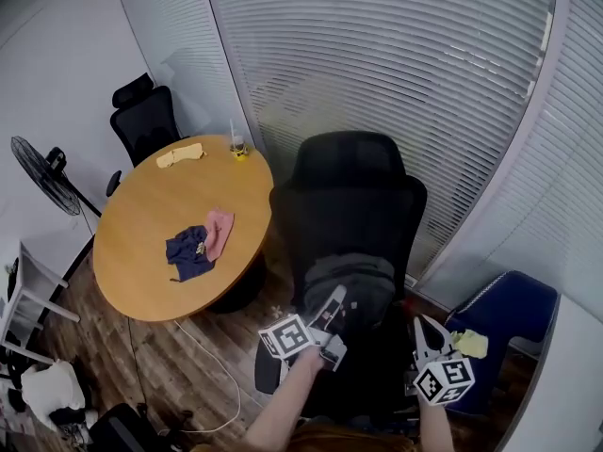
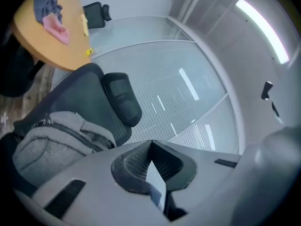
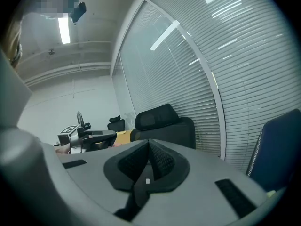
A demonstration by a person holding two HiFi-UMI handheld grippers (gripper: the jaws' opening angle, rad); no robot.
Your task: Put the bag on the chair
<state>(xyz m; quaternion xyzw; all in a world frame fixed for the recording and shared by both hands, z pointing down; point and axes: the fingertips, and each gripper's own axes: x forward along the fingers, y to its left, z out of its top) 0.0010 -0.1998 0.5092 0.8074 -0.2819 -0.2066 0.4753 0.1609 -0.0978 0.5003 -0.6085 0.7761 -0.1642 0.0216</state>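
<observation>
Your gray backpack (image 1: 350,285) sits on the seat of the black office chair (image 1: 349,191), leaning against its backrest. Your left tongs (image 1: 336,299) are pressed together with nothing between them, just beside the backpack's near side. Your right tongs (image 1: 424,326), off to its right, are likewise pressed together and empty.

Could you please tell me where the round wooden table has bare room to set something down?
The round wooden table is bare between the yellow cloth and the pink cloth, and along its near edge below the navy cloth. The seat of the black office chair is crowded: the grey bag fills it.
</observation>
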